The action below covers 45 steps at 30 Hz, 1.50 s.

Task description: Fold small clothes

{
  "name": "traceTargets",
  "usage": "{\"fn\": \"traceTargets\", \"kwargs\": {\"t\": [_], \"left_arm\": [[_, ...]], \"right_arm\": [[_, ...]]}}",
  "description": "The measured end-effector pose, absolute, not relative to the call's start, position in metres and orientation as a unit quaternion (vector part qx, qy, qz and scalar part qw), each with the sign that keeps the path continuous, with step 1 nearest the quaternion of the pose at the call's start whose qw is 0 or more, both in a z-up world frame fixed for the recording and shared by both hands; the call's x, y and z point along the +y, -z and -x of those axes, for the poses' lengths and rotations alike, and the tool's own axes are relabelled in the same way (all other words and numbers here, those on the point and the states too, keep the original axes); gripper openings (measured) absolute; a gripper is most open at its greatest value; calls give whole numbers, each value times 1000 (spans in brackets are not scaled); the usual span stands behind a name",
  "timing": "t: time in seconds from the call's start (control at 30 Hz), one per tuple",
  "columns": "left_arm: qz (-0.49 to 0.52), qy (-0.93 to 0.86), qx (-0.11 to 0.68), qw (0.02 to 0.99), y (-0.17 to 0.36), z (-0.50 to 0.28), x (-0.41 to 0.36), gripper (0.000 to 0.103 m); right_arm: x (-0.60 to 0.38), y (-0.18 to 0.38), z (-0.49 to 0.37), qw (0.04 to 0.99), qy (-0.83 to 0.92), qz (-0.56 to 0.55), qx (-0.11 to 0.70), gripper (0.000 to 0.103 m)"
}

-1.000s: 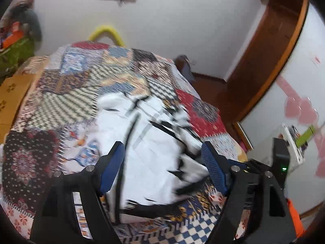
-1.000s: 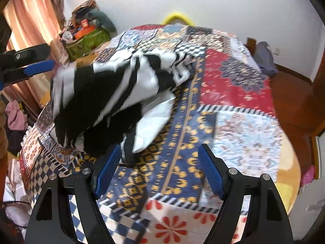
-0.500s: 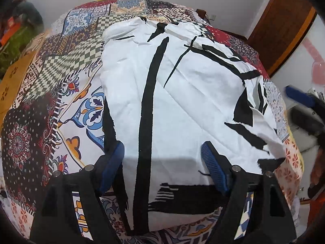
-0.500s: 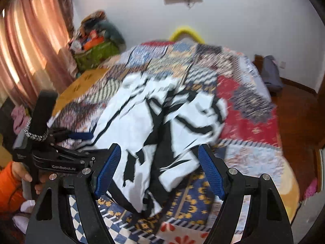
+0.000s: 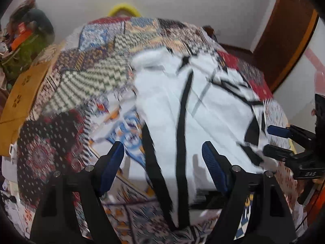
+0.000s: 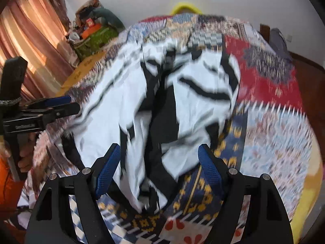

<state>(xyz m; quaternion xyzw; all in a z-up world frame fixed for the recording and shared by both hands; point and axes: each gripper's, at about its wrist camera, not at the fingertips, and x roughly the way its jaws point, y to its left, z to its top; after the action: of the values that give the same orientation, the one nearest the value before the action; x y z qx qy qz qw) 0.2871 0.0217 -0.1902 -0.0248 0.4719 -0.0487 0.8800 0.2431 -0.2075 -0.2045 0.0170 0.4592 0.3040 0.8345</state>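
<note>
A white garment with black stripes (image 5: 195,113) lies spread on the patchwork bedspread (image 5: 85,77); it also shows in the right wrist view (image 6: 162,105), rumpled along its middle. My left gripper (image 5: 162,168) is open and empty over the garment's near edge. My right gripper (image 6: 158,170) is open and empty over the garment's near hem. The right gripper also shows at the right edge of the left wrist view (image 5: 284,142), by the garment's right corner. The left gripper shows at the left of the right wrist view (image 6: 52,107). Both views are motion-blurred.
A yellow curved bar (image 5: 124,10) stands at the far end of the bed. A pile of bags and clutter (image 6: 95,32) sits by the curtain (image 6: 30,46). A wooden door (image 5: 284,32) is on the right. A dark bag (image 6: 278,40) lies on the floor.
The garment went from lifted and bunched to spread flat on the bed. Both grippers have pulled back to its near edge and stay open.
</note>
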Motion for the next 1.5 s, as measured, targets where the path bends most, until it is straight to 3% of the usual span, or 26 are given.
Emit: {"fn": "traceTargets", "kwargs": {"t": [0.33, 0.63, 0.73, 0.93, 1.2, 1.37, 1.5], "left_arm": [[27, 34, 451, 892, 171, -352, 47, 79], [88, 57, 509, 854, 226, -424, 57, 79], [73, 54, 520, 849, 243, -429, 54, 79], [31, 12, 519, 854, 261, -429, 48, 88], [53, 33, 511, 857, 219, -405, 52, 80], [23, 74, 490, 868, 192, -371, 28, 83], [-2, 88, 522, 848, 217, -347, 12, 85]], "right_arm": [[-177, 171, -303, 861, -313, -2, 400, 74], [-150, 205, -379, 821, -328, -53, 463, 21], [-139, 208, -380, 825, -337, -25, 453, 9], [-137, 224, -380, 835, -305, 33, 457, 7], [-143, 185, -353, 852, -293, 45, 431, 11], [-135, 172, -305, 849, -327, 72, 408, 18], [-126, 204, -275, 825, -338, 105, 440, 26]]}}
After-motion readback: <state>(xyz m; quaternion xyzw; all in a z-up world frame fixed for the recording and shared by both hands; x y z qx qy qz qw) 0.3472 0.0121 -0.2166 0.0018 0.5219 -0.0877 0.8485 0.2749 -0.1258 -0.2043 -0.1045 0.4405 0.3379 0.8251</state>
